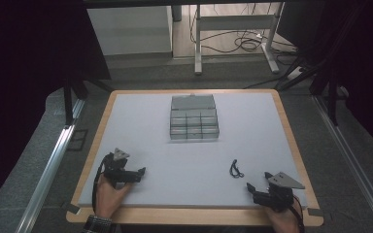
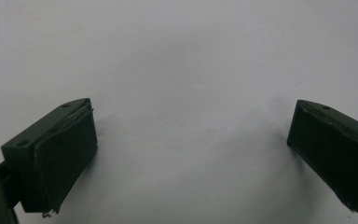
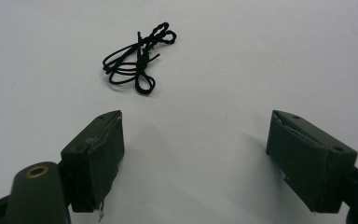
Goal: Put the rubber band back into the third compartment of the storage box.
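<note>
A small black cord (image 1: 235,169), looped and knotted into a bundle, lies on the white mat (image 1: 184,160) right of centre. In the right gripper view the cord (image 3: 143,50) rests just ahead and left of my right gripper (image 3: 196,121), whose jaws stand wide apart with nothing between them. That right gripper (image 1: 259,180) sits near the mat's front right corner. My left gripper (image 1: 138,174) rests at the front left, pointing right, and is open. In its own view the left gripper (image 2: 193,116) has only bare mat between its jaws.
A clear plastic compartment box (image 1: 194,125) stands at the middle back of the mat, its lid (image 1: 193,102) folded back behind it. The wooden table edge (image 1: 194,216) frames the mat. Metal rails run along both sides on the floor.
</note>
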`<act>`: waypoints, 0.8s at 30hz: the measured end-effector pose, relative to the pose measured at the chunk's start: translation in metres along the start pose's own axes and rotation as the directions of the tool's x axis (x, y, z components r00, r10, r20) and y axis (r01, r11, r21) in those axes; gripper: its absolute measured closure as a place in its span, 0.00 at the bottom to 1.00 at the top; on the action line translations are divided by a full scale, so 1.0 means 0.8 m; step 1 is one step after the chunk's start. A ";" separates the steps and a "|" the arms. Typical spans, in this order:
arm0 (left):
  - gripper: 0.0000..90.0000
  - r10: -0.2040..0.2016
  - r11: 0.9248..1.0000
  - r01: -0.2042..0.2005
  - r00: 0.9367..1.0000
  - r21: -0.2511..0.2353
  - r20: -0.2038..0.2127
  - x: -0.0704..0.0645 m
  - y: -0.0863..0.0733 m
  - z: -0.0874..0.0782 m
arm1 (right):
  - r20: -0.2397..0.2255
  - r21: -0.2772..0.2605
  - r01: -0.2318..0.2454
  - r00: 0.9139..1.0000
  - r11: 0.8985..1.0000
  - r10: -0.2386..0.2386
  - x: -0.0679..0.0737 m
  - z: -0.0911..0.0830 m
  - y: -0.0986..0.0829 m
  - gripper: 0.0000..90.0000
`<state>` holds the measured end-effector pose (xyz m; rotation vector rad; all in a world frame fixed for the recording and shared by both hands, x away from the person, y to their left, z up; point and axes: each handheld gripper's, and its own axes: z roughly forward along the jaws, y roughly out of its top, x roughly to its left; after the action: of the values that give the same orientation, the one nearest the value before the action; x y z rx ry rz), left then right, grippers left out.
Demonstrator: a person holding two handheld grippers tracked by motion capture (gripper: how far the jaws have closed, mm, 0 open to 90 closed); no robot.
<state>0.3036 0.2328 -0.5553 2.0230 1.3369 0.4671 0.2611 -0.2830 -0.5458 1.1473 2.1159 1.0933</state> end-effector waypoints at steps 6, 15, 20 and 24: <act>0.01 0.000 1.000 0.000 1.000 0.000 0.001 0.000 0.000 0.000 | 0.004 0.001 -0.003 1.000 1.000 0.003 0.001 0.000 0.000 0.20; 0.01 -0.001 1.000 0.001 1.000 -0.001 0.001 0.000 0.000 0.000 | 0.000 0.004 -0.002 1.000 1.000 0.002 0.002 0.001 0.001 0.17; 0.01 -0.001 1.000 0.001 1.000 -0.001 0.001 0.000 0.000 0.000 | 0.000 0.006 -0.001 1.000 1.000 0.001 0.002 0.001 0.001 0.17; 0.01 -0.002 1.000 0.002 1.000 -0.001 0.001 0.000 0.000 0.000 | -0.001 0.006 -0.001 1.000 1.000 0.001 0.002 0.001 0.001 0.17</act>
<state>0.3037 0.2329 -0.5553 2.0207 1.3381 0.4653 0.2617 -0.2812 -0.5458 1.1507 2.1213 1.0893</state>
